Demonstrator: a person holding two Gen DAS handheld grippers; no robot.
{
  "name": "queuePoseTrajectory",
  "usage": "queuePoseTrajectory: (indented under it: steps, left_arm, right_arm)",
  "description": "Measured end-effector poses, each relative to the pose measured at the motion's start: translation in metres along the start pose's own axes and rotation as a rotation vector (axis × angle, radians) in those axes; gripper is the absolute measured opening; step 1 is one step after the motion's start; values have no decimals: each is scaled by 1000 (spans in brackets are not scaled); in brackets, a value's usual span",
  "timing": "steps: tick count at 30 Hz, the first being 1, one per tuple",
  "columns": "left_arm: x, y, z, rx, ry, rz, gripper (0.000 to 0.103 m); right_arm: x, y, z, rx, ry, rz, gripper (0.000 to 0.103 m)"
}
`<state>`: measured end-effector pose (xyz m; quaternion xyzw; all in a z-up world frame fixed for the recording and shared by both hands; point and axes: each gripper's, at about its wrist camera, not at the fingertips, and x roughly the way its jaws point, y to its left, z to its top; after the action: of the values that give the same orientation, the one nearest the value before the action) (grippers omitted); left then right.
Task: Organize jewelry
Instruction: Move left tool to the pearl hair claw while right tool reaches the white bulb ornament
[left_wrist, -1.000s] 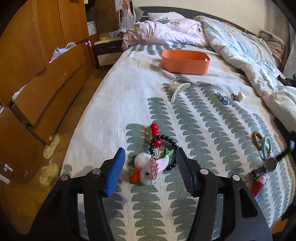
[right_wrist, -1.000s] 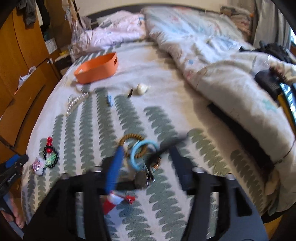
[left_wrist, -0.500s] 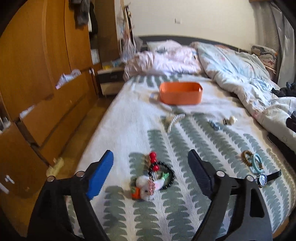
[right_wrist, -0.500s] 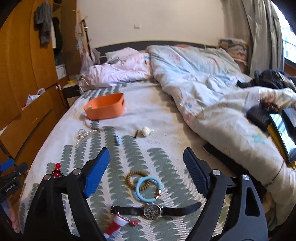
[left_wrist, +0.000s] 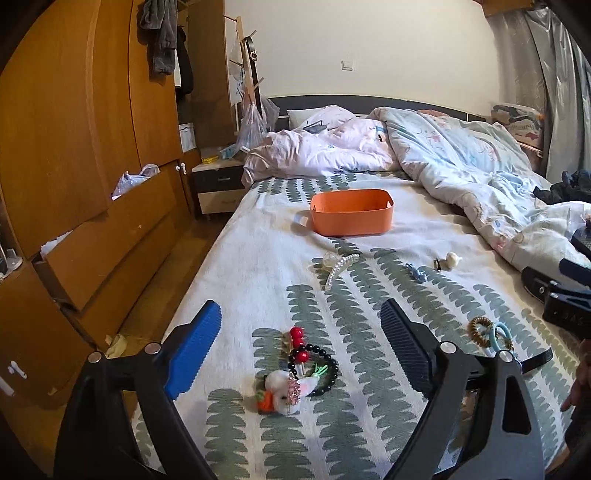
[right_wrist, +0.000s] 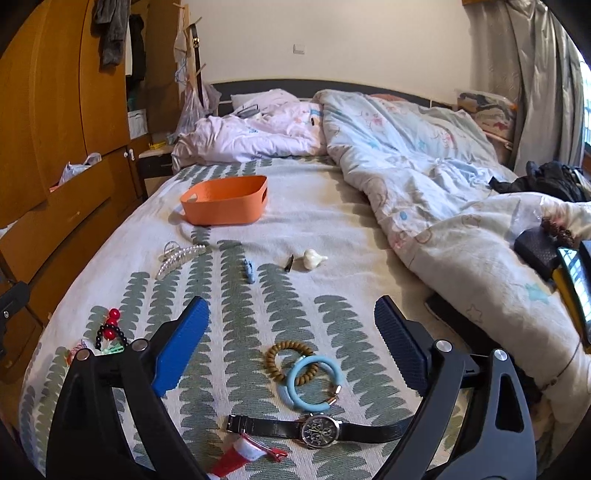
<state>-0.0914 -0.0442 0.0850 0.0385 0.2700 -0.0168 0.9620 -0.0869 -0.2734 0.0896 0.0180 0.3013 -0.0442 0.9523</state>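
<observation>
The jewelry lies scattered on a bedspread patterned with rows of green leaf shapes. Nearest the right gripper sit a brown beaded bracelet and a light blue bangle that overlap, and just below them a black-strapped wristwatch stretched flat. A red-and-white clip lies at the watch's left end, partly cut off by the gripper frame. All of these rest on the cloth between and below the right gripper's fingers, touched by neither; its jaws stand wide apart, having just been opening, with nothing gripped.

In the left wrist view a black bead bracelet, red berry beads and a fluffy white bunny clip with an orange piece lie in a tight cluster between the left gripper's spread fingers, again untouched. Its jaws have likewise just been opening and hold nothing.

Farther up the bed lie a pearl hair claw, a small blue clip and a cream-coloured piece beside a tiny dark item too small to identify. Beyond them stands an orange bin; its inside cannot be seen fully. A rumpled duvet covers the bed's right side, and wooden wardrobe drawers stand to the left.
</observation>
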Motion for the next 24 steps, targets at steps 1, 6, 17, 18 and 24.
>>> queuePoseTrajectory:
  steps: [1, 6, 17, 18, 24]
  left_arm:
    - [1, 0, 0, -1, 1, -6, 87]
    - [2, -3, 0, 4, -7, -12, 87]
    - [42, 27, 32, -57, 53, -34, 88]
    - [49, 32, 38, -65, 57, -25, 88]
    - [95, 34, 60, -54, 105, -26, 89]
  right_arm:
    - [1, 0, -1, 2, 1, 1, 91]
    - [5, 3, -2, -14, 0, 0, 91]
    - [40, -19, 18, 61, 15, 31, 91]
    - [45, -25, 24, 80, 16, 43, 91]
    - [89, -70, 48, 281, 104, 152, 91]
